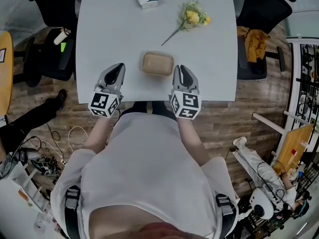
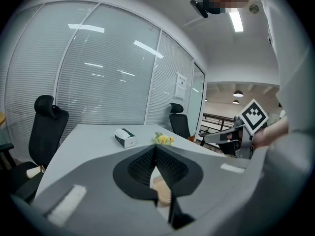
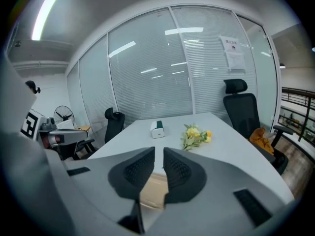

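Table point(image 1: 109, 29), tan box point(image 3: 153, 193) half hidden behind jaws; left gripper point(image 1: 118, 66) together, right gripper point(image 1: 181, 68) parted

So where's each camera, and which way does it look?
Head view: on the person's head, looking down at the table; arms, left tongs and right tongs show.
Left gripper view: on the left tongs, facing along the table; its jaws and the right tongs show.
Right gripper view: on the right tongs, facing likewise; its jaws show.
All three share the box and flowers.

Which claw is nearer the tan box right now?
Right. The right claw sits just right of the tan box; the left claw stands farther off on its left.
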A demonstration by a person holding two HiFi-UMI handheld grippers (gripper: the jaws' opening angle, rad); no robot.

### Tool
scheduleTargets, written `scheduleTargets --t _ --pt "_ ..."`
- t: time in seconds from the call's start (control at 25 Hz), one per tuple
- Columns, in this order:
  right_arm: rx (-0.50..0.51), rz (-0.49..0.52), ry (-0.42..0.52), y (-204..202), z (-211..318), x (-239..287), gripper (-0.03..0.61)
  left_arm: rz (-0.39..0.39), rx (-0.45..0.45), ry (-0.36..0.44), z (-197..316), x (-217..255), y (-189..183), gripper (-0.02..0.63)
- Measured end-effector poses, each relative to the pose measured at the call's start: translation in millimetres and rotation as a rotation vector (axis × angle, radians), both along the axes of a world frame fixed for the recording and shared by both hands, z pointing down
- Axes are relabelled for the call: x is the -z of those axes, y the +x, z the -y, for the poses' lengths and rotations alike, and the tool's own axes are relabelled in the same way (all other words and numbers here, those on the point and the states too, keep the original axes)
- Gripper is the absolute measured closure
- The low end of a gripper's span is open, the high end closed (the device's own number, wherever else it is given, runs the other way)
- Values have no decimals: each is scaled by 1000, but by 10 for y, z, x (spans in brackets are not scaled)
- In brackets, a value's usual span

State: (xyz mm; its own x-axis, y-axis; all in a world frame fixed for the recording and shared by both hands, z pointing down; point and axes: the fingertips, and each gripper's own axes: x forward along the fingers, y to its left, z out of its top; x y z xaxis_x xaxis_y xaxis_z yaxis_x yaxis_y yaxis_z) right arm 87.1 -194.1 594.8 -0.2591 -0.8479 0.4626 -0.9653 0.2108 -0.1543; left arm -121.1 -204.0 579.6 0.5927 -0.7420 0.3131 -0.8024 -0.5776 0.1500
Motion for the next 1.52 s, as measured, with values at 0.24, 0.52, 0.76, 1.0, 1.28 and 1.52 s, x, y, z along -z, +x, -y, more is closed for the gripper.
scheduleTargets --t 0.24,0.52,0.76,1.0,1.28,1.52 --pt "-13 -8 -88 99 46 -325 492 9 5 -16 27 -57 15 603" --pt "-22 -30 -184 122 107 -721 492 19 6 -28 97 -92 -10 603" --pt "-10 -50 -272 128 180 -1035 492 34 1 -38 172 -134 -12 603" --pt "9 -66 -347 171 228 -1308 492 25 -1 -39 246 -155 -10 603" --pt "17 -69 -409 159 264 -1525 492 33 3 -44 292 -185 -40 603" --pt "-13 -41 -449 198 297 -1654 492 25 6 -31 318 -140 -48 603"
